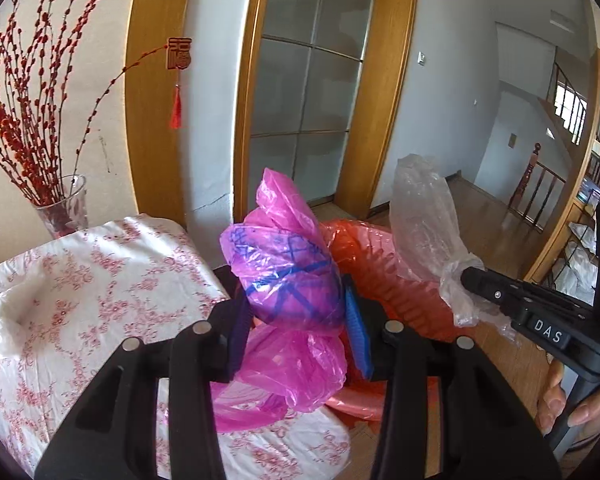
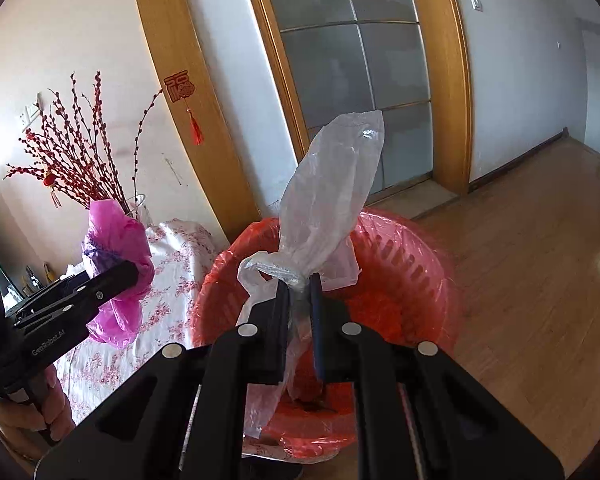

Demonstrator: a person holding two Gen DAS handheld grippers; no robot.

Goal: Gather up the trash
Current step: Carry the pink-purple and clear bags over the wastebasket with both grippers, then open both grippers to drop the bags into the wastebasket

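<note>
Tongs (image 2: 300, 280) over red-lined bin (image 2: 412, 248), beside cloth (image 2: 172, 264).

"DAS" on right gripper (image 1: 466, 276); "GenRobot.AI" on left gripper (image 2: 134, 270).

A crumpled magenta plastic bag with dark blue printed lines (image 1: 288, 276) is bunched into a bulging wad, one loose end standing upward and another hanging down in folds, just left of the bin. A thin, clear, wrinkled plastic bag (image 2: 332, 196) is pinched at its twisted neck, its body rising upright above a round red slotted plastic waste bin lined with a translucent red bag (image 2: 412, 268) standing on the wooden floor.
</note>
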